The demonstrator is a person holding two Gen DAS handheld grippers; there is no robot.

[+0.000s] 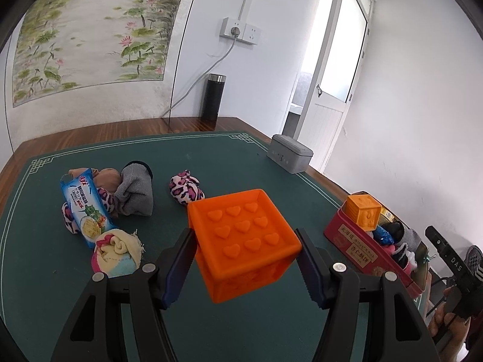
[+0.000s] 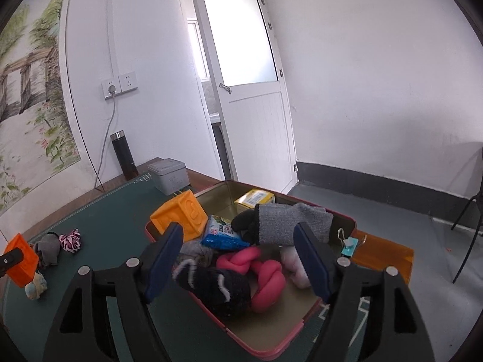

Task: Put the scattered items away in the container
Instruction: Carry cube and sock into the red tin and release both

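My left gripper [image 1: 246, 268] is shut on an orange cube with raised hearts [image 1: 244, 238], held above the green mat. Left of it lie a blue cracker packet [image 1: 86, 211], a grey sock [image 1: 135, 194], a leopard-print sock [image 1: 185, 188] and a rolled yellow and pink sock [image 1: 116, 253]. The red tin [image 1: 356, 249] stands at the right mat edge. My right gripper [image 2: 238, 259] hangs open over the red tin [image 2: 271, 347], which holds another orange cube [image 2: 181, 214], a blue packet [image 2: 223, 232], a grey glove [image 2: 289, 223], a pink knot [image 2: 262, 274] and a black sock [image 2: 217, 286].
A grey lidded tin [image 1: 289, 152] sits at the mat's far right corner and a black flask [image 1: 212, 96] stands by the wall. A binder clip [image 2: 348, 244] and an amber tray [image 2: 389, 256] lie just beyond the red tin. The table edge drops off there.
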